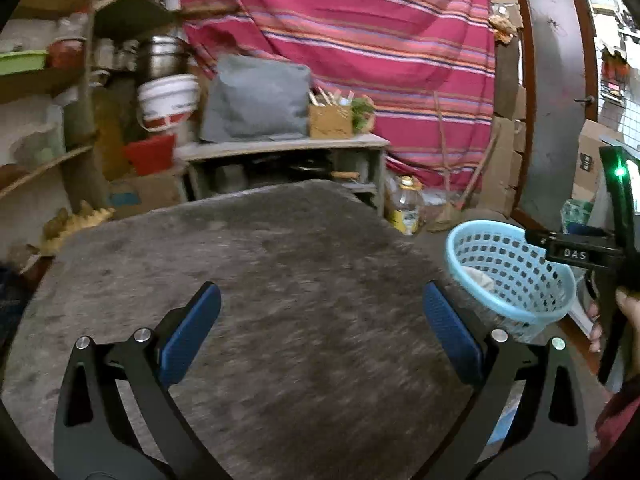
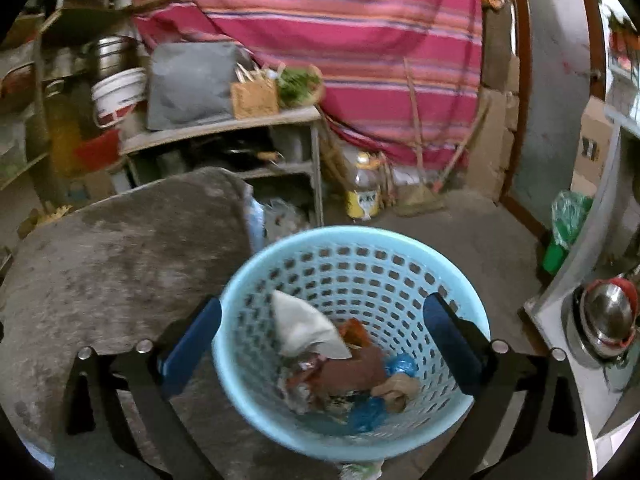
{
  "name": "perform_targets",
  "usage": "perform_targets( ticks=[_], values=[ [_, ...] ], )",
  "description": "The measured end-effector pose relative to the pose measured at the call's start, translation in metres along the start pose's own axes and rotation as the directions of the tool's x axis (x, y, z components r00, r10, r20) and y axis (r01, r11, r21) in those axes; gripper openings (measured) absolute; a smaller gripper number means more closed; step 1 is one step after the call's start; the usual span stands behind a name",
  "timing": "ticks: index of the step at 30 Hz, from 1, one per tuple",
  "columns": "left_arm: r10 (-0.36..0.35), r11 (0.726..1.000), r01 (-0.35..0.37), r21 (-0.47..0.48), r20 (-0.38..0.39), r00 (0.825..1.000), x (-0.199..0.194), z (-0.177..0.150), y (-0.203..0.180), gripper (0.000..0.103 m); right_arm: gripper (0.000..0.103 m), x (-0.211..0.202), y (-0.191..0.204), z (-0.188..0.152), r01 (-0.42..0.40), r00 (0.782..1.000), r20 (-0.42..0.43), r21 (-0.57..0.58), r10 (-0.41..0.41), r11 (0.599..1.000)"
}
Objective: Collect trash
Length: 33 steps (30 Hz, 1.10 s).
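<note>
The left claw (image 1: 322, 322) hangs over the grey desk (image 1: 256, 248), its blue pads (image 1: 191, 332) spread wide w/ nothing between them. At the desk's right edge stands a light blue basket (image 1: 516, 276), w/ something pale inside. Just beside it, at the far right, the right claw (image 1: 576, 250) is partly seen, held by a hand (image 1: 628, 312); its fingers are hidden. Behind the desk hangs a striped red cloth (image 1: 360, 40), and a yellow-capped bottle (image 1: 408, 204) stands on the floor.
</note>
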State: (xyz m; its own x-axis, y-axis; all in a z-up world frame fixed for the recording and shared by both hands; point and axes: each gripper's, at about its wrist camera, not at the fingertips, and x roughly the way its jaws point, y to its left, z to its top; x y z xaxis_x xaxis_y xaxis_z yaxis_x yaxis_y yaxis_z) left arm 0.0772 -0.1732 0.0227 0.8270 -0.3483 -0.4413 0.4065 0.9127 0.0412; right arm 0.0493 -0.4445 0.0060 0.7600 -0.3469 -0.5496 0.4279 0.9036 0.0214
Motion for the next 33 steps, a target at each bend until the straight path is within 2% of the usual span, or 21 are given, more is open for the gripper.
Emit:
perform_targets(
  ticks=[5,11,13,19,26,33],
  values=[
    [0.060,0.998,-0.058,-0.037,0.044,0.997,-0.043,-0.020,0.027,0.098,0.099,-0.051,0.033,-0.022,-0.063,0.996,0.061,-0.015,0.064,0.998],
    [0.100,0.992,-0.096,-0.081,0.051,0.994,-0.071,-0.044,0.054,0.098,0.099,-0.092,0.070,-0.054,-0.114,0.987,0.110,-0.048,0.118,0.992],
    [0.134,0.988,-0.129,-0.084,0.064,0.989,-0.080,-0.054,0.061,0.098,0.099,-0.098,0.082,-0.068,-0.130,0.985,0.110,-0.058,0.136,0.990],
    [0.178,0.981,-0.169,-0.099,0.089,0.980,-0.097,-0.072,0.075,0.098,0.099,-0.107,0.099,-0.094,-0.124,0.984,0.121,-0.042,0.128,0.991],
    [0.184,0.976,-0.172,-0.131,0.088,0.979,-0.095,-0.080,0.085,0.098,0.099,-0.121,0.121,-0.107,-0.092,0.977,0.184,-0.101,0.110,0.991],
    [0.185,0.976,-0.170,-0.136,0.100,0.978,-0.094,-0.084,0.090,0.098,0.099,-0.127,0.142,-0.112,-0.123,0.966,0.210,-0.152,0.153,0.981]
  ],
)
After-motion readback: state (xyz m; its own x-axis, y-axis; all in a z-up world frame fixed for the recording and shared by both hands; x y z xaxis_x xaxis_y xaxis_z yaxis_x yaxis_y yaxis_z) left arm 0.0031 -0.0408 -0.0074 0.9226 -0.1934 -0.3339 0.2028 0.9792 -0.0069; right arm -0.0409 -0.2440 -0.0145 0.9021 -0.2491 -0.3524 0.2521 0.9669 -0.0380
